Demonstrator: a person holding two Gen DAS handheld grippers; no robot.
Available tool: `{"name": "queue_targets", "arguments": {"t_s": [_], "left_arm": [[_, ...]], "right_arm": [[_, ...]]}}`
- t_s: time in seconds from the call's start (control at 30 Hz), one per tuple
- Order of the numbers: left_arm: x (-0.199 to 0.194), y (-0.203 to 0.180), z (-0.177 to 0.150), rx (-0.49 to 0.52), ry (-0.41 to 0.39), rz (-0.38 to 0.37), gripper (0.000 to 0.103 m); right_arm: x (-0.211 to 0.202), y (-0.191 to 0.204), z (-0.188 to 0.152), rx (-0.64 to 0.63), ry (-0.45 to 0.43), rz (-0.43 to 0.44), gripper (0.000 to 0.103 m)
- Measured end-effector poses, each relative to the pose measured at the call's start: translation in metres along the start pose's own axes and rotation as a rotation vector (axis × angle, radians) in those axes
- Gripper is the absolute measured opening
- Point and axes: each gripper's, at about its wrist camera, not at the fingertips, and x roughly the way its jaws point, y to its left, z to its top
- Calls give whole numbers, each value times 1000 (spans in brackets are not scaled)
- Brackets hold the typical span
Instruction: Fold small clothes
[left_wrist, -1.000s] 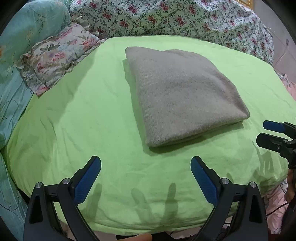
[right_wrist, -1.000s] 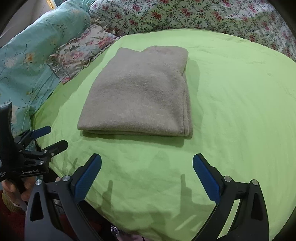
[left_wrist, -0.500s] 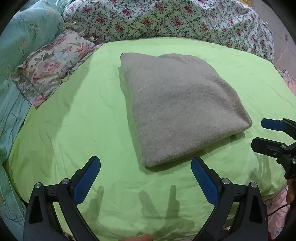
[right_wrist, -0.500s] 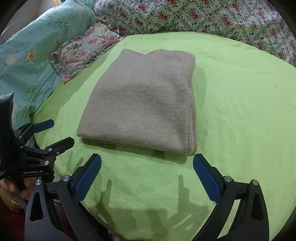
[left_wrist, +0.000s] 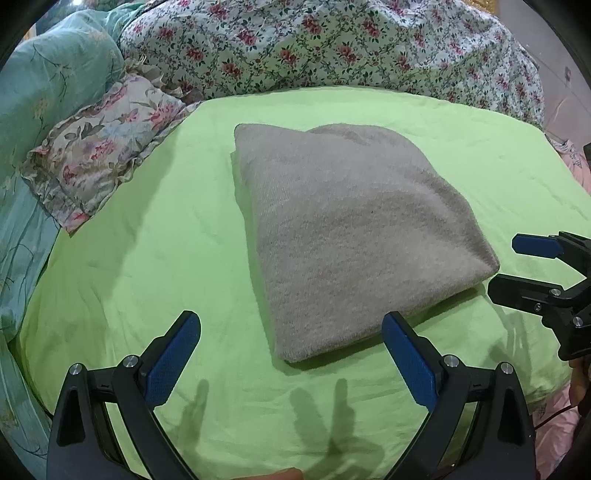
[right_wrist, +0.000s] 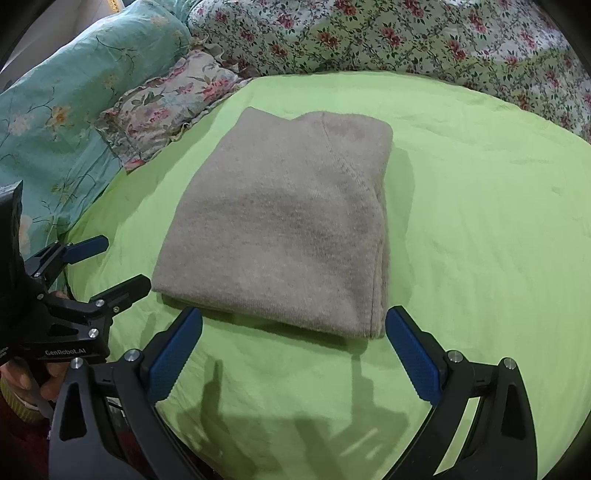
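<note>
both tongs (left_wrist: 290, 354) nearer folded sweater (left_wrist: 347, 236)

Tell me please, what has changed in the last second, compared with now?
Both grippers, left gripper and right gripper, moved forward toward the folded grey garment, jaws wide open, holding nothing. The garment stayed folded and unmoved on the green sheet.

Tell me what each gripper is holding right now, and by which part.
Nothing is held. The left gripper and the right gripper are both open and empty, just short of the folded grey knit garment on the green sheet.
</note>
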Motion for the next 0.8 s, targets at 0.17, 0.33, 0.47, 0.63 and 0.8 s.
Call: {"name": "queue_targets", "arguments": {"t_s": [0.17,0.33,0.47,0.63,0.8], "left_arm": [[1,1,1,-2,-1,-1,99],[2,1,2,-4,1,-1,99],[5,2,4,-12,6,-2,99],[9,3,5,-19,15,-8,99],[14,3,4,-17,24,-13,99]], "right_arm": [[2,3,3,0,1,-2,99],[6,2,6,3,9,4,99],[10,2,9,10,11,5,99],[12,0,12,22,9,14,100],[14,-1,13,23,18,12,100]]}}
